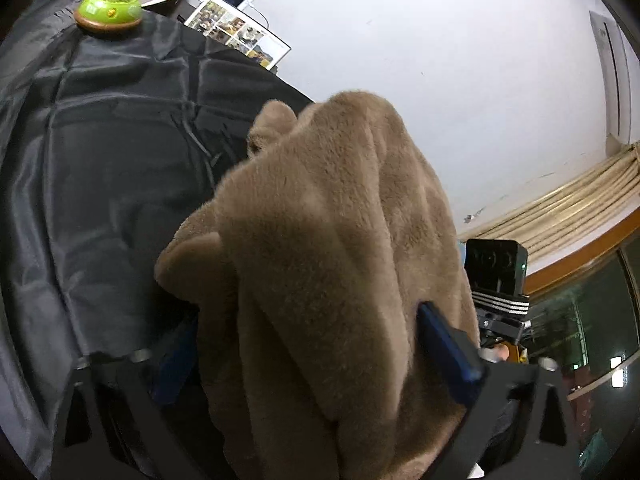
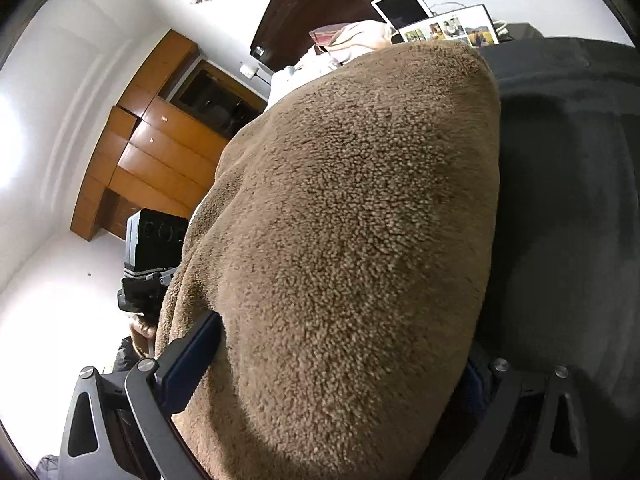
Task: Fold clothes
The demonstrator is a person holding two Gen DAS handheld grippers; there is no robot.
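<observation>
A thick brown fleece garment (image 1: pixel 328 240) is carried bunched above a surface covered with black cloth (image 1: pixel 112 128). It is held between the widely spread blue pads of the left hand-held gripper (image 1: pixel 312 348). The same garment (image 2: pixel 352 208) fills the right hand-held gripper (image 2: pixel 340 364), whose jaws are likewise set wide around it. A green toy (image 1: pixel 108 8) is seen at the far edge.

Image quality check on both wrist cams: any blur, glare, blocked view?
Left wrist: heavy fisheye bend, brown fleece garment fills the centre, soft up close; black sheet shows mild sheen. Right wrist: fleece sharp but blocks most of the frame; white wall blown out at left; dark shadow at right.
</observation>
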